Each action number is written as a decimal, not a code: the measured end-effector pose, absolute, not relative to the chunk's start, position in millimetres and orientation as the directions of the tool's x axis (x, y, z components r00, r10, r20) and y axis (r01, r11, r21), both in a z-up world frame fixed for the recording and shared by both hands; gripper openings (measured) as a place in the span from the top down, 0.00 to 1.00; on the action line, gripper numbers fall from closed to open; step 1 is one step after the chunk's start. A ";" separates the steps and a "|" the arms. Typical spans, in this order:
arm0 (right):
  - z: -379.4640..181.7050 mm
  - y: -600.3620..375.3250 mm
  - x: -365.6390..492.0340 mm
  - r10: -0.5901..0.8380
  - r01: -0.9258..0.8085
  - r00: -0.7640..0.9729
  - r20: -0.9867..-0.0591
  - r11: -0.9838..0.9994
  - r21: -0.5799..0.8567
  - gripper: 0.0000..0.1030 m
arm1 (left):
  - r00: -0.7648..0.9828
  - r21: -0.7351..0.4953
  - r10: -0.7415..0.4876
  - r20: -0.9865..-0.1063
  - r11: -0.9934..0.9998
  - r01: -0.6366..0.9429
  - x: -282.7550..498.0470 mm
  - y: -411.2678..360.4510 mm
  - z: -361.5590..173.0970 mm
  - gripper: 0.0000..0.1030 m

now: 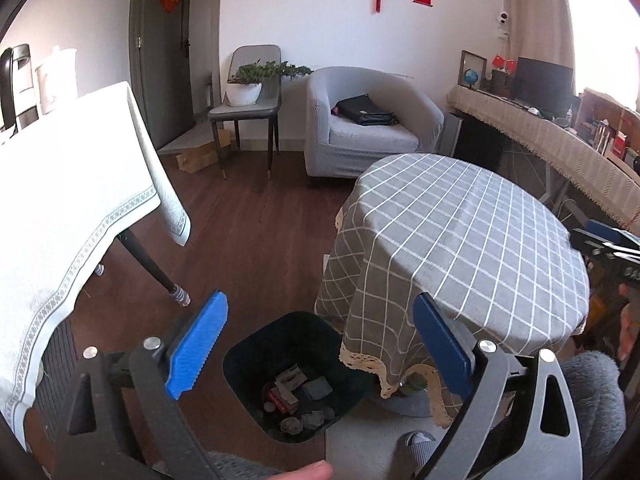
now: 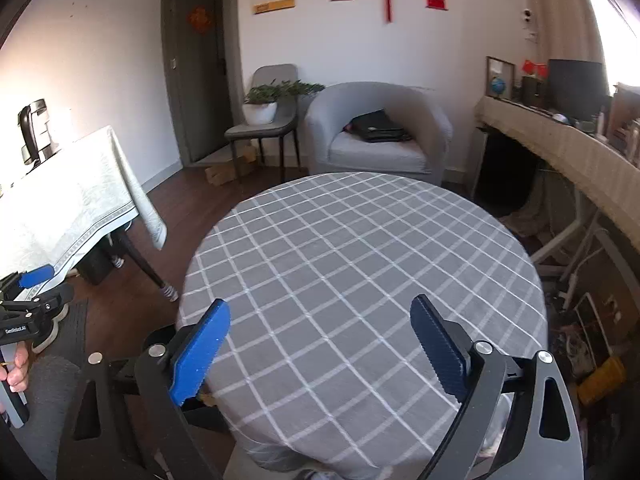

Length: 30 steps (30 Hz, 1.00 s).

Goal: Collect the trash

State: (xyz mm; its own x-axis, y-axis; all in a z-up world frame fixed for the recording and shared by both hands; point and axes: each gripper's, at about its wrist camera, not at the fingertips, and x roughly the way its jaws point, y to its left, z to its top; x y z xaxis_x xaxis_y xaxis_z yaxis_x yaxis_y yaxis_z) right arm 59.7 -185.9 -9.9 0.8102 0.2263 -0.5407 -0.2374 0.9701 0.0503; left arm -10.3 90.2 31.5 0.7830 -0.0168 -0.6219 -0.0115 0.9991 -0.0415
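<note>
Round table: covered by a grey cloth with a white check and a lace-trimmed hem; fills the middle of the right wrist view and the right half of the left wrist view.
Rectangular table: on the left of the room, draped in a pale cloth with a patterned border; one dark leg shows beneath the overhang.
Armchair: grey, against the far wall beyond the round table; a black bag lies on its seat.
Side chair: grey, left of the armchair; carries a green plant in a white pot.
Trash bin: dark, open-topped, on the wooden floor just beside the round table's hanging cloth, between the two tables.
Trash: lies in the bottom of the bin; crumpled grey scraps, a small carton and a red-marked packet can be made out, other pieces too small to tell.
Left gripper: blue-padded fingers spread wide apart, nothing between them; positioned above the bin, which shows in the gap.
Right gripper: blue-padded fingers likewise spread wide, holding nothing; positioned over the near part of the round table's cloth.
</note>
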 end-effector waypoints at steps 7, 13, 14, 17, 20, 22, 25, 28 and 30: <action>-26.9 -226.9 38.7 0.202 -0.193 0.831 -0.518 0.978 0.072 0.04 | 0.792 -0.001 0.024 -0.609 1.000 -0.031 -10.1 82.1 9.5 0.07; -30.4 -245.4 25.3 0.212 -0.194 0.850 -0.483 0.977 0.087 0.04 | 0.807 -0.041 -0.034 -0.589 0.999 0.012 -9.2 76.5 0.7 0.07; -30.8 -245.3 24.2 0.212 -0.197 0.851 -0.480 0.977 0.082 0.04 | 0.809 -0.042 -0.041 -0.586 0.999 0.020 -8.6 74.4 1.0 0.07; -31.3 -245.3 18.0 0.210 -0.204 0.861 -0.464 0.977 0.063 0.04 | 0.805 -0.030 -0.050 -0.592 0.999 0.039 -6.5 68.8 -3.6 0.07; -30.9 -245.5 14.8 0.214 -0.209 0.864 -0.456 0.976 0.062 0.04 | 0.800 -0.035 -0.044 -0.598 0.999 0.029 -4.7 67.3 -5.9 0.06; -30.5 -247.0 14.4 0.217 -0.210 0.864 -0.455 0.975 0.066 0.04 | 0.800 -0.045 -0.043 -0.599 0.999 0.020 -4.2 68.6 -7.0 0.06; -31.0 -248.4 15.4 0.230 -0.217 0.857 -0.460 0.973 0.082 0.03 | 0.799 -0.049 -0.036 -0.600 0.999 0.007 -4.3 69.8 -7.5 0.05; -30.7 -250.3 16.3 0.238 -0.221 0.857 -0.456 0.971 0.091 0.03 | 0.796 -0.045 -0.026 -0.604 0.999 -0.002 -3.1 70.5 -9.0 0.05; -30.9 -250.1 17.2 0.242 -0.225 0.855 -0.459 0.970 0.091 0.04 | 0.796 -0.047 -0.023 -0.604 0.999 -0.007 -3.3 71.5 -9.1 0.04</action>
State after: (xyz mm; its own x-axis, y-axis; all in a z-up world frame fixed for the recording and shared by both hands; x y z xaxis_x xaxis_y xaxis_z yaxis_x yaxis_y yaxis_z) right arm 17.2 -250.1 -30.9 0.8550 0.2418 -0.4589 -0.2252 0.9700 0.0914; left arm -3.3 71.5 -9.1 0.7964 -0.0233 -0.6043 -0.0065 0.9989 -0.0471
